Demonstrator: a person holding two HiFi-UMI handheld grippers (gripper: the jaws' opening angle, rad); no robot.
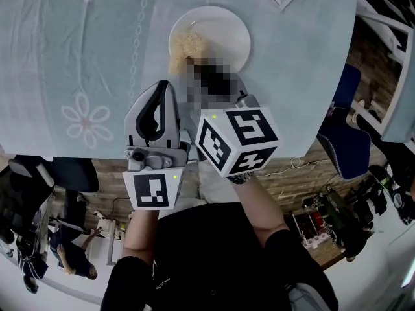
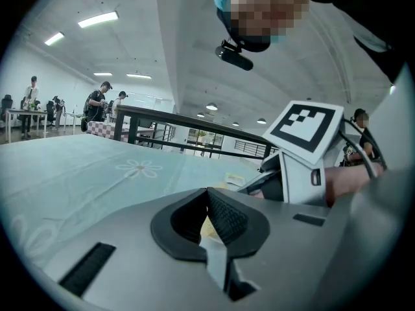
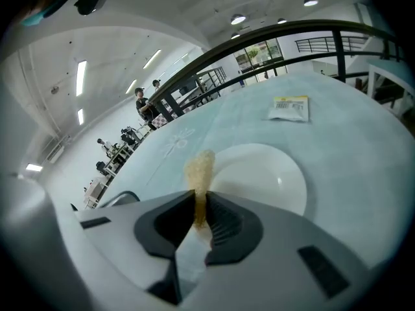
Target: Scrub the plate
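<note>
Past the plate (image 3: 259, 173) and clamped scrubber (image 3: 199, 170), packet (image 3: 290, 107) print seems unreadable.

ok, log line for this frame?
right gripper: shut on sponge | sponge: at left side of plate | left gripper: shut, empty, short of plate

Open-plan office or lab hall, not a home. White ceiling with strip lights (image 2: 98, 19), long black railing (image 3: 272, 34), people (image 2: 98, 101) standing by far desks (image 2: 19, 114), electronics and cables (image 1: 321, 219) on the floor beside a table with a flowered tablecloth (image 1: 78, 57).
</note>
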